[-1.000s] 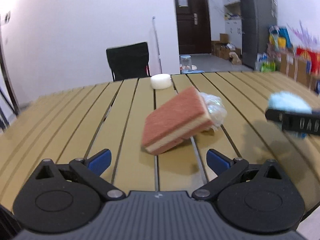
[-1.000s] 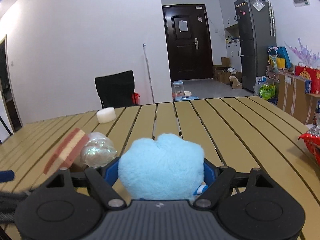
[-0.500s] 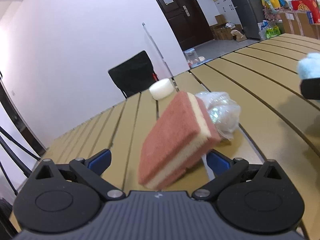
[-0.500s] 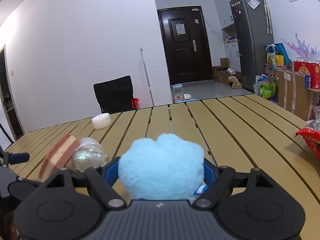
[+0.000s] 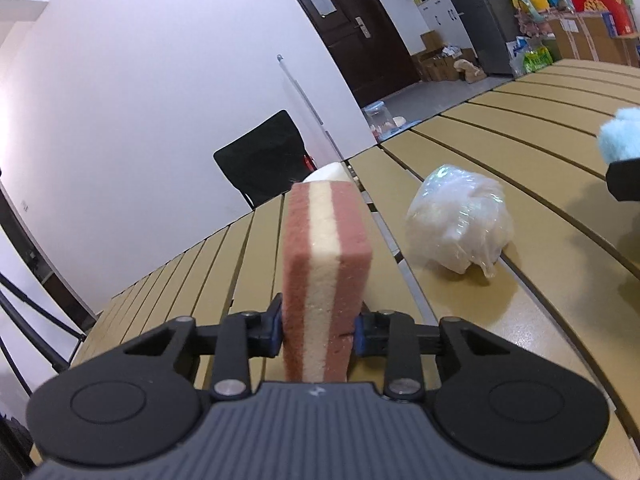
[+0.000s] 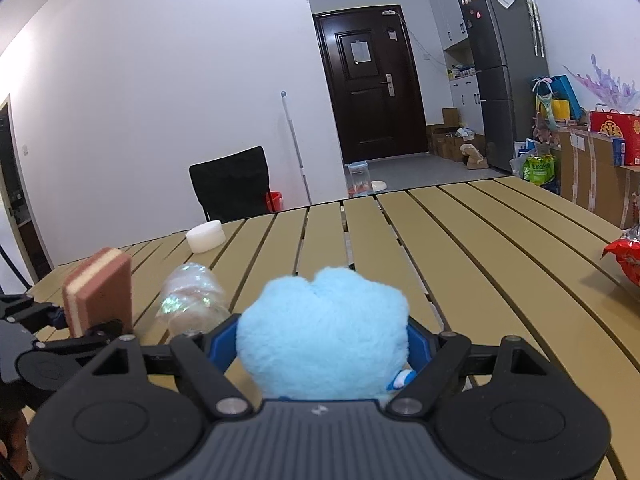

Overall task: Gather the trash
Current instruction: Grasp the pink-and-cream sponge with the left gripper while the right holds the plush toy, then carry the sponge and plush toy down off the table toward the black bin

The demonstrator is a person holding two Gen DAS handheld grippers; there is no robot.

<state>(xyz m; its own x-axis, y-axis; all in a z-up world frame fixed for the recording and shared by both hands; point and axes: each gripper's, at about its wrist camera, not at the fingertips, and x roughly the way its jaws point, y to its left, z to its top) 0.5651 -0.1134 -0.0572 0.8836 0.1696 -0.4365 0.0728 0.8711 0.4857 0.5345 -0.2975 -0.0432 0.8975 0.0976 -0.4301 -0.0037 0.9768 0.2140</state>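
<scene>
Your left gripper (image 5: pixel 318 330) has just closed its jaws on the sponge (image 5: pixel 326 276) — it stands on edge, pinched between the blue pads. Your right gripper (image 6: pixel 322 350) clamps the blue plush (image 6: pixel 322 338); the crumpled plastic bag (image 5: pixel 460 220) lies on the slatted table (image 5: pixel 520 140) between them.

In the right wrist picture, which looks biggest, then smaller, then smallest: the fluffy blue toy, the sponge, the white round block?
1. Fluffy blue toy, though it sits nearest the camera.
2. Sponge.
3. White round block, farthest away.
</scene>
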